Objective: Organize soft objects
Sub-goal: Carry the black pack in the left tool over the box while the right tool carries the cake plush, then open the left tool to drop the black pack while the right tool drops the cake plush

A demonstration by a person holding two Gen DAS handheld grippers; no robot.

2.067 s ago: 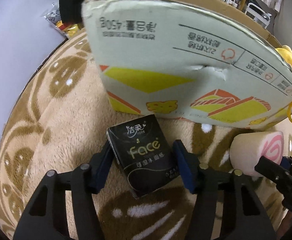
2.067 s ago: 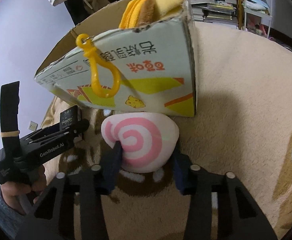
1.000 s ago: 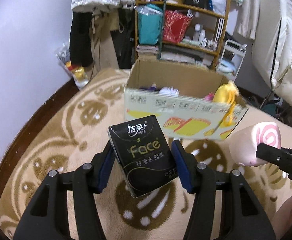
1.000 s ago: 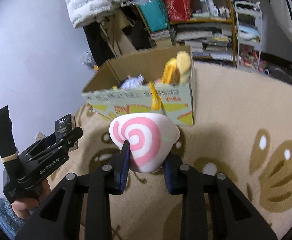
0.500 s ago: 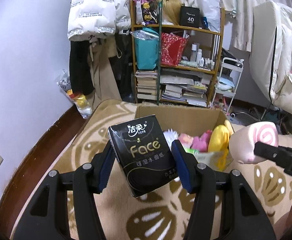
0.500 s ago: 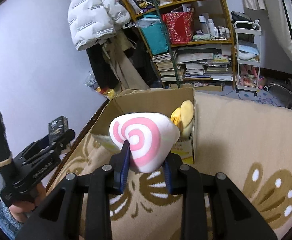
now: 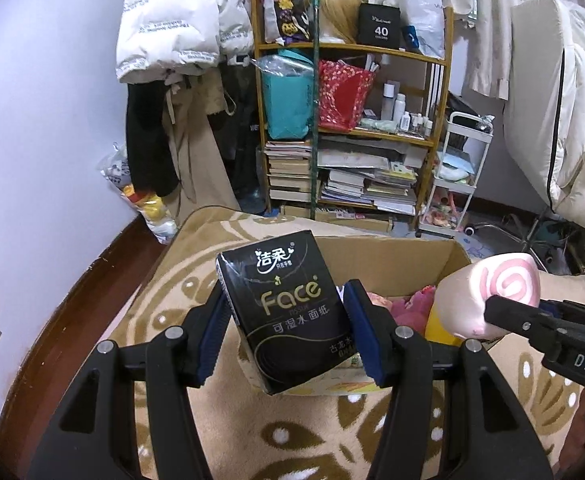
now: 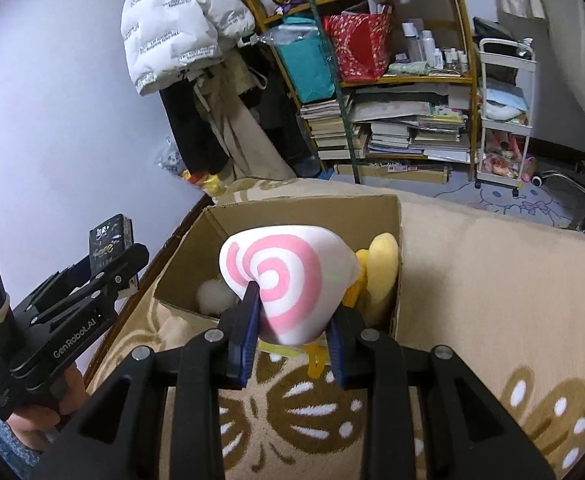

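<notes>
Carpet (image 8: 492, 280): plush beige pile with brown leaf and dot motifs, lying beneath both tools and under the box.

Cardboard box (image 8: 312, 210): open-topped, corrugated brown walls, printed outer face. It stands on the carpet directly ahead of both sets of fingers. Inside, a yellow plush (image 8: 382, 258) leans against the right-hand wall, a white fluffy item (image 8: 212, 294) sits low on the left, and pink plush (image 7: 416, 300) shows in the left wrist view.

Swirl cushion (image 8: 288, 280): soft, rounded, white fabric with a pink spiral on its face. It sits between the fingers of the right gripper (image 8: 292, 334), which are drawn narrow and pinch its lower part; the blue pads dent the fabric on both sides. The cushion is held in the air in front of the box opening, above its near wall. The same cushion (image 7: 492, 296) appears at the right edge of the left wrist view.

Tissue pack (image 7: 284, 312): rectangular, glossy black film wrapper with gold "Face" lettering and white characters. It stands tilted between the fingers of the left gripper (image 7: 286, 332), whose ribbed blue pads press on its two side faces. It is held off the carpet, in front of the box's near-left part.
</notes>
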